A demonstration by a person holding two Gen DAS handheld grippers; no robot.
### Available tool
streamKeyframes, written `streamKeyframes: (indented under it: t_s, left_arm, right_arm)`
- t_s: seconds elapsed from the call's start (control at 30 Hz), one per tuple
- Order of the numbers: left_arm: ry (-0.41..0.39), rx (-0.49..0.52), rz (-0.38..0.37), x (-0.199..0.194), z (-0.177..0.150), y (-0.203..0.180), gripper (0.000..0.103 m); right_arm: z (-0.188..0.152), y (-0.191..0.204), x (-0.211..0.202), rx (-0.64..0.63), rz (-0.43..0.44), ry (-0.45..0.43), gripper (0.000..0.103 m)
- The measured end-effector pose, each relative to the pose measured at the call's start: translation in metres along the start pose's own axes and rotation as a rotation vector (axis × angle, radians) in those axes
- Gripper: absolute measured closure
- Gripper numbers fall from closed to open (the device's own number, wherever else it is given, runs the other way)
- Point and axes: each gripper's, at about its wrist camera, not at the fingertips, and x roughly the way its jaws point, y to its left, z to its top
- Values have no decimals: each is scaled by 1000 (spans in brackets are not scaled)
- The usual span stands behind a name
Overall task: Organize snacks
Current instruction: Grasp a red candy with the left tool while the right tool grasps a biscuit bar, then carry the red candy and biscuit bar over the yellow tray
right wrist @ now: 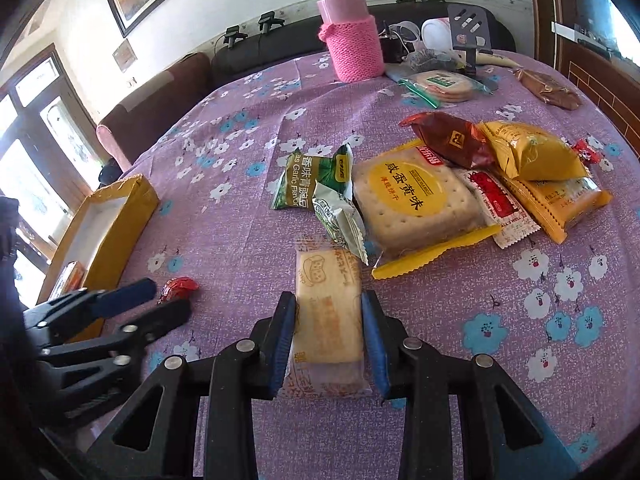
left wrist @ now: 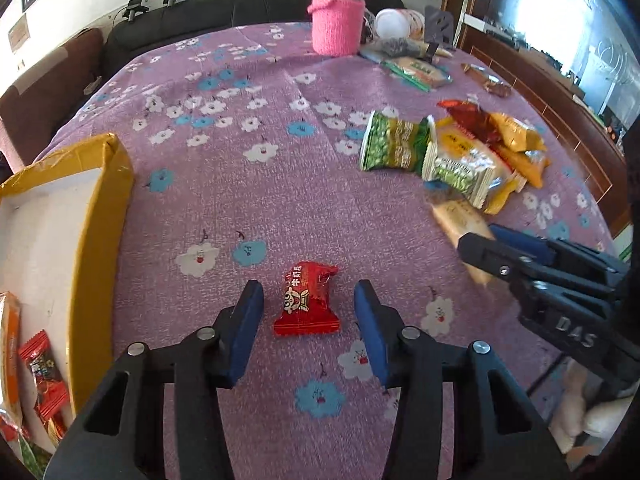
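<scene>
My left gripper (left wrist: 308,300) is open, its blue pads either side of a small red candy packet (left wrist: 306,306) lying on the purple cloth. My right gripper (right wrist: 328,312) is shut on a pale cracker packet (right wrist: 328,312); it also shows in the left wrist view (left wrist: 464,228). A yellow box (left wrist: 96,216) with a white inside stands at the left and holds several snacks (left wrist: 44,376). A pile of snack packets (right wrist: 420,196) lies at the middle right: green pea bags (right wrist: 312,180), a large yellow cracker pack, a dark red pack and yellow packs.
A pink knit-covered flask (left wrist: 338,20) stands at the far edge with a biscuit pack (right wrist: 440,84), a brown packet (right wrist: 548,90), cups and a phone stand (right wrist: 470,28). A dark sofa runs behind the table (left wrist: 240,92). A wooden cabinet is at the right.
</scene>
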Motion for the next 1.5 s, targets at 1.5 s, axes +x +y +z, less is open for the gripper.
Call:
streamKeyframes:
  t_s: [1.5]
  left_arm:
    - [-271,-613,9,-121,-131,219,83]
  right_arm:
    - [-10,224,-10,-336,324,25,70]
